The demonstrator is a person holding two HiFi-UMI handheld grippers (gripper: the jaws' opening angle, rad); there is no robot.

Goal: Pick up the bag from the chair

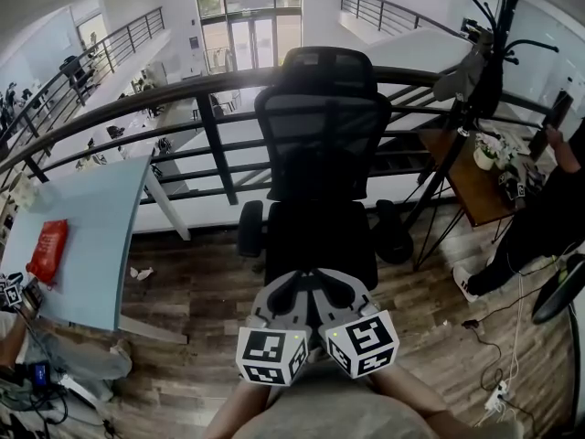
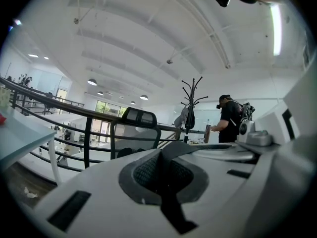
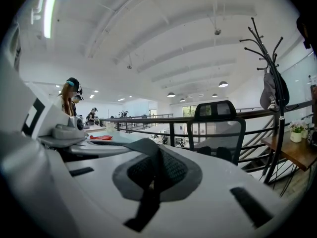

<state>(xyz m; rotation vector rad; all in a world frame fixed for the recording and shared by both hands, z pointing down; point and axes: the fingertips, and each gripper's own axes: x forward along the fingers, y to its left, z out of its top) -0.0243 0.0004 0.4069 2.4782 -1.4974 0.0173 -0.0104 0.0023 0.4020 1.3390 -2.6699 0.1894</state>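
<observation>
Both closed: left gripper [image 1: 291,283], right gripper [image 1: 335,282], before chair [image 1: 322,135].

Chair [image 1: 322,154] before railing [image 1: 218,149]; table [image 1: 91,218] left

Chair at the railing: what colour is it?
The chair is black, with a mesh back; the head view shows it best.
</observation>
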